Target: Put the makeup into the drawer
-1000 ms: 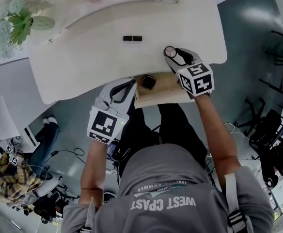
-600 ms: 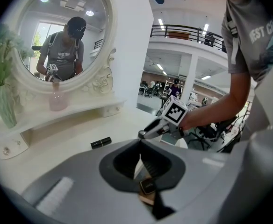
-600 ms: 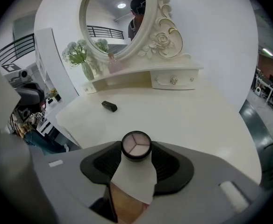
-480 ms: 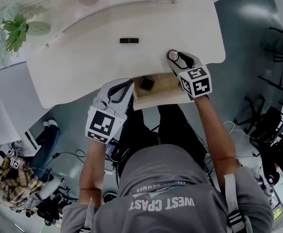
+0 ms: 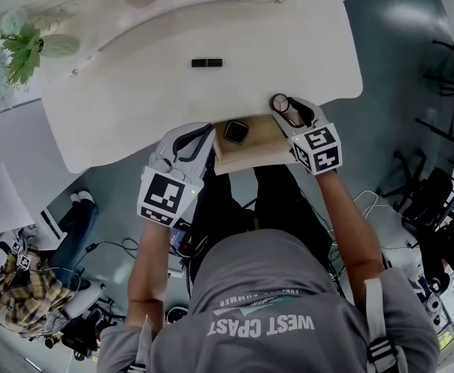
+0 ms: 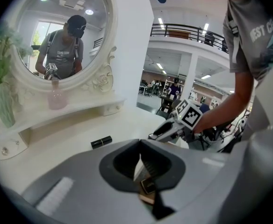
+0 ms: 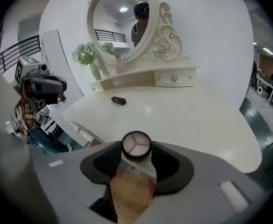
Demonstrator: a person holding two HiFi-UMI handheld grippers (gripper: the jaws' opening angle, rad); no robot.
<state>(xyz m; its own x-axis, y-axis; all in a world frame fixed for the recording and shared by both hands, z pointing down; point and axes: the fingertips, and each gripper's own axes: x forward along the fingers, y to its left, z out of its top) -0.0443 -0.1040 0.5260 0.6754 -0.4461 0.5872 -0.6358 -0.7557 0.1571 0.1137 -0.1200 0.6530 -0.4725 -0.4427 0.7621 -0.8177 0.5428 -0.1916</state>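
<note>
The right gripper pinches a round compact between its wide-set jaws, above the front edge of the white table and the open wooden drawer; a square compact lies in that drawer; the left gripper sits at the drawer's left, jaws nearly together and empty; a black tube rests on the table.

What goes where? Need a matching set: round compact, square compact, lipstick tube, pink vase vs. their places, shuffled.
1. round compact
2. square compact
3. black lipstick tube
4. pink vase

A. lying on the tabletop
B. in the open drawer
C. gripped by the right gripper
D. on the shelf below the mirror

Pairs: 1-C, 2-B, 3-A, 4-D
</note>
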